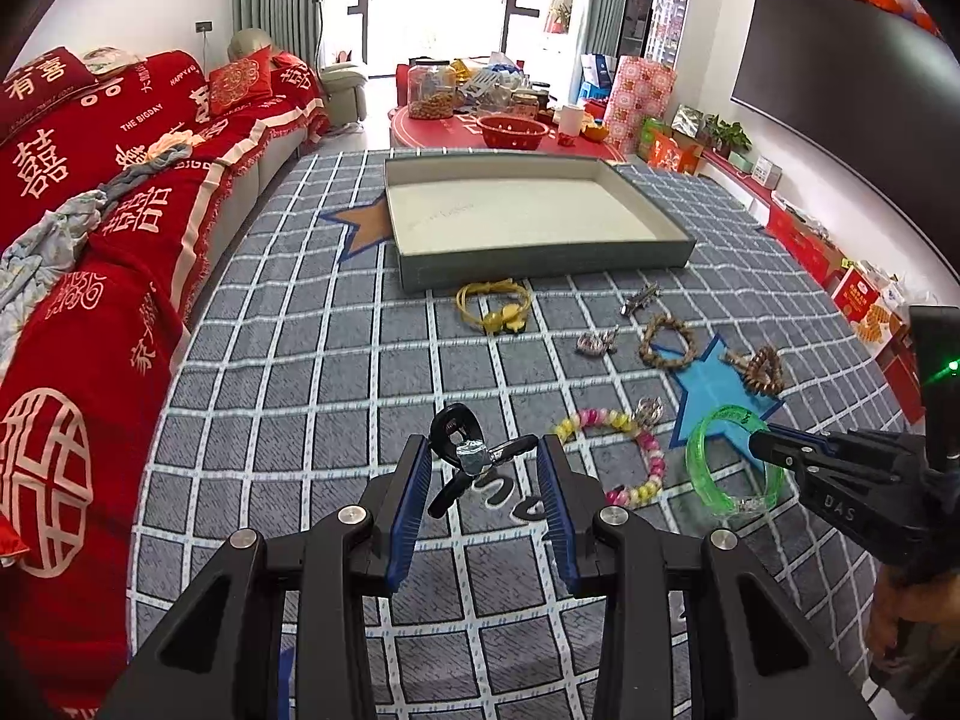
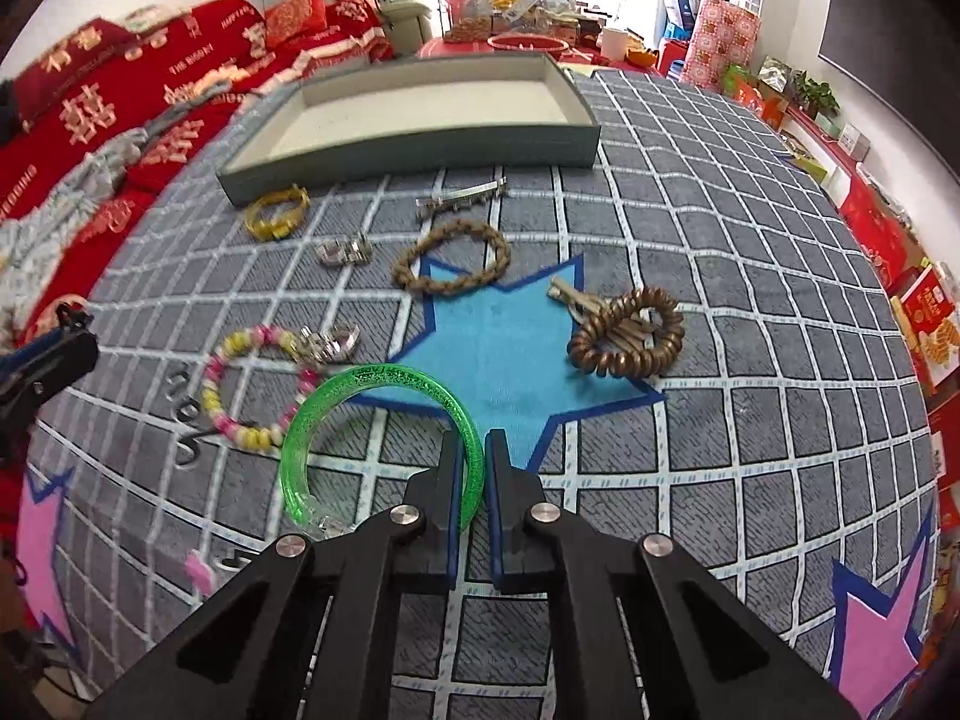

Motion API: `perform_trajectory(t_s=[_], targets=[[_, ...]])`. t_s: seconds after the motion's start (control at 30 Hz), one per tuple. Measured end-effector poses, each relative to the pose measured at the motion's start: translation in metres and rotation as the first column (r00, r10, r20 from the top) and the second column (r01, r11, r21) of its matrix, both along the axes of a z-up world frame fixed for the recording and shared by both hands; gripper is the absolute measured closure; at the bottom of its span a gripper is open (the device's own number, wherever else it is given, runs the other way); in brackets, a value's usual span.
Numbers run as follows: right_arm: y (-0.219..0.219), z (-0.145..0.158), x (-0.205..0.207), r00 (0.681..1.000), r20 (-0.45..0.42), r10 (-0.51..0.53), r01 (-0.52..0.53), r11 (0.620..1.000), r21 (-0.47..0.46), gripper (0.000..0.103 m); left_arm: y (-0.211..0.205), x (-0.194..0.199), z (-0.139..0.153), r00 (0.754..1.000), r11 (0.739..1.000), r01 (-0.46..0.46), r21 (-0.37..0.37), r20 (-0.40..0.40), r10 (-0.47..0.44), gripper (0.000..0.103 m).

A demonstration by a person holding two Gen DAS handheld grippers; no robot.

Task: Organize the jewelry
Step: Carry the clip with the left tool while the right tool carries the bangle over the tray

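My left gripper [image 1: 485, 459] is open, its jaws either side of a black hair clip [image 1: 465, 457] that lies on the grid mat. My right gripper [image 2: 473, 453] is shut on a green bangle [image 2: 336, 402], which also shows in the left wrist view [image 1: 714, 450] at the right gripper's tip [image 1: 757, 441]. An empty grey-green tray [image 1: 540, 255] with a white inside stands further back; the right wrist view shows it [image 2: 420, 147] too. Other pieces lie loose on the mat: a pink and yellow bead bracelet [image 2: 231, 414], a brown braided bracelet [image 2: 456, 285], a brown coil band [image 2: 636, 360].
A yellow bracelet [image 1: 495, 309], silver clips [image 1: 641, 298] and small silver pieces [image 1: 597, 341] lie between me and the tray. A red-covered sofa [image 1: 90, 210] runs along the left. A red table with jars and a basket [image 1: 513, 131] stands behind the tray. Boxes line the right wall.
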State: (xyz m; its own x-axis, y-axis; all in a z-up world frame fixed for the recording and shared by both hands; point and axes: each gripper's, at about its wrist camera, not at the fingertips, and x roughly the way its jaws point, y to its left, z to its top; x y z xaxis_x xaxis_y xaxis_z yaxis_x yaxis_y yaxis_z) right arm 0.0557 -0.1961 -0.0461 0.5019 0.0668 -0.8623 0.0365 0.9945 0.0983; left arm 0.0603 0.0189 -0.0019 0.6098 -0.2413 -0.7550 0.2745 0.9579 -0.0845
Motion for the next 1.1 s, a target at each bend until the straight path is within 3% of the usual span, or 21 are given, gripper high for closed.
perform_trajectory(t_s=[0.33, 0.6, 0.83, 1.1], targets=[[-0.026, 0.077, 0.037, 0.994, 0.112, 0.010, -0.022, 0.994, 0.111, 0.095, -0.013, 0.030, 0.054, 0.998, 0.999, 0.034, -0.015, 0.058, -0.033, 0.053], [-0.035, 0.113, 0.103, 0.989, 0.143, 0.023, -0.038, 0.994, 0.099, 0.095, -0.034, 0.089, 0.082, 0.993, 1.000, 0.029, 0.004, 0.113, -0.029, 0.053], [-0.042, 0.108, 0.181, 0.993, 0.117, -0.004, -0.008, 0.995, 0.102, 0.095, -0.053, 0.169, 0.069, 0.993, 0.999, -0.021, 0.034, 0.113, 0.017, 0.053], [-0.053, 0.047, 0.252, 0.997, 0.025, -0.077, 0.073, 0.987, 0.143, 0.095, -0.060, 0.249, 0.006, 0.995, 0.990, -0.101, 0.094, 0.036, 0.098, 0.053]])
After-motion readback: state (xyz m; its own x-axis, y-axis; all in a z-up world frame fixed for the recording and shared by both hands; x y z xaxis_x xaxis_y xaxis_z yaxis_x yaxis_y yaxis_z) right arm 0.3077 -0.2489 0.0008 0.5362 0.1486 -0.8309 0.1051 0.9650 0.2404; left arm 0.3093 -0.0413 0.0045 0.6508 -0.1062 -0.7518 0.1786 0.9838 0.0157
